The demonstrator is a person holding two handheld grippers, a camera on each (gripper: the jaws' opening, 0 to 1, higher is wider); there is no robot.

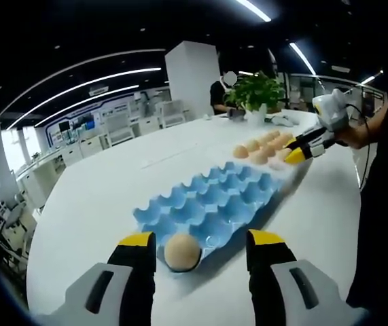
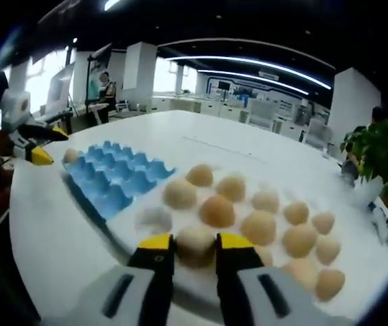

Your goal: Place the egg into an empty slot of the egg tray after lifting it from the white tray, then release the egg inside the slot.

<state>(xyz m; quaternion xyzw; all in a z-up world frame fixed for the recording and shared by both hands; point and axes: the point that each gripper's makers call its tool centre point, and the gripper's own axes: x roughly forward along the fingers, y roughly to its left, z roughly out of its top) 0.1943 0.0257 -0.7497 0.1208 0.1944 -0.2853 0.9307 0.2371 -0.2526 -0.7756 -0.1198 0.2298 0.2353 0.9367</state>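
My right claw is closed around a pale egg on the white tray. My left claw is wide open, holding nothing, by one egg in the blue egg tray.

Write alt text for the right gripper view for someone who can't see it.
The right hand-held gripper closes its yellow-tipped jaws around a pale egg among many eggs on a white tray. To the left a blue egg tray lies on the white table, with the left hand-held gripper beyond.

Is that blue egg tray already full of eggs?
No. In the left gripper view the blue moulded egg tray holds a single tan egg in its nearest corner slot; the other slots are bare.
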